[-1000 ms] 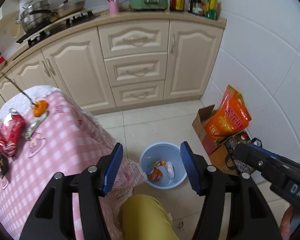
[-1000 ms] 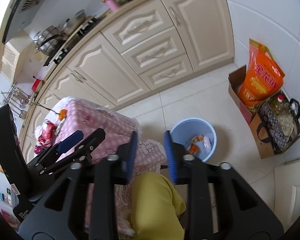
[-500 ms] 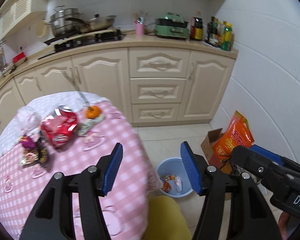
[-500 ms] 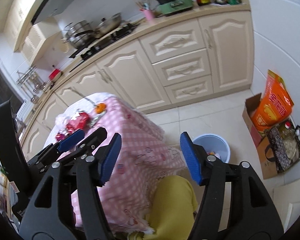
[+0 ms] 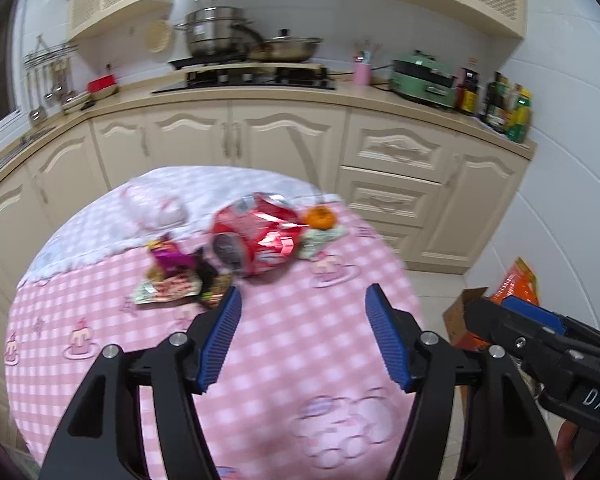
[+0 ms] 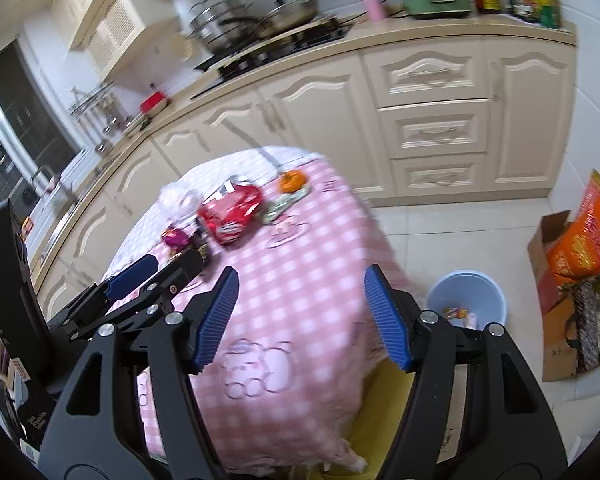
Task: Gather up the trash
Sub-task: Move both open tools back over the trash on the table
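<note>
Trash lies in a loose cluster on the far half of a round table covered by a pink checked tablecloth [image 5: 300, 360]: a crumpled red foil bag [image 5: 256, 236], a purple wrapper [image 5: 168, 256] and flat printed packets [image 5: 168, 290] beside it, and a clear plastic bag [image 5: 160, 208] behind. A small orange fruit [image 5: 319, 217] sits just right of the red bag. The left gripper [image 5: 302, 334] hovers over the near cloth, well short of the trash. The right gripper [image 6: 300, 314] hangs over the table's right edge. Both sets of jaws have just been opening and hold nothing. A blue bin [image 6: 466, 298] stands on the floor right of the table, scraps inside.
</note>
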A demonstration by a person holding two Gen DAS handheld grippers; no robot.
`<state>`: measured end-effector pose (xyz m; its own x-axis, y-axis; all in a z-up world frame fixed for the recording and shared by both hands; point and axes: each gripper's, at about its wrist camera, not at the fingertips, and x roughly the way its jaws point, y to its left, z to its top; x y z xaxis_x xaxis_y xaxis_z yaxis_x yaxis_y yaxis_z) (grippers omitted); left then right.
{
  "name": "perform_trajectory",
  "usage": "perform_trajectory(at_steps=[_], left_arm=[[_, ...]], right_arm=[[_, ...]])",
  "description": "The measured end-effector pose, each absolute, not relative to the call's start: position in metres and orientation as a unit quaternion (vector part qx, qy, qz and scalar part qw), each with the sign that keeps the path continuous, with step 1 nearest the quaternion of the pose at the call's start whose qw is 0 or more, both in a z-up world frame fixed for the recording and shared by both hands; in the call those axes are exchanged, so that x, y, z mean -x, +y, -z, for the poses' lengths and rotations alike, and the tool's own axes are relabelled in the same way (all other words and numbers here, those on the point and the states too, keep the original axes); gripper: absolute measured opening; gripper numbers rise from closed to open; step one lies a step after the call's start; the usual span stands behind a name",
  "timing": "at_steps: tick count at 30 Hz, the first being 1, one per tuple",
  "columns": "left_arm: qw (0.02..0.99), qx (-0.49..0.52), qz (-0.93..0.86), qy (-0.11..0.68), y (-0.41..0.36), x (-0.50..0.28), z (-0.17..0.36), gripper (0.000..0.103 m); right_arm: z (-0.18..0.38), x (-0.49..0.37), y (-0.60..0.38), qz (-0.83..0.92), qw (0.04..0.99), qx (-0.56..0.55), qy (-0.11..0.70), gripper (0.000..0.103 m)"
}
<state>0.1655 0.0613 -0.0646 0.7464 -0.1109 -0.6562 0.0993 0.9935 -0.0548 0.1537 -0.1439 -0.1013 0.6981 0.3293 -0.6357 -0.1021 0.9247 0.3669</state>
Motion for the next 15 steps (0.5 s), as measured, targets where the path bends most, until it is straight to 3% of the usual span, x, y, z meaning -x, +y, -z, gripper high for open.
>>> perform_trajectory(at_steps=[15], left_arm=[[0.91, 0.061, -0.032, 0.41, 0.18, -0.2, 0.11, 0.066]], right_arm=[[0.15, -0.235, -0.024, -0.206, 0.851, -0.116, 0.468, 0.066]])
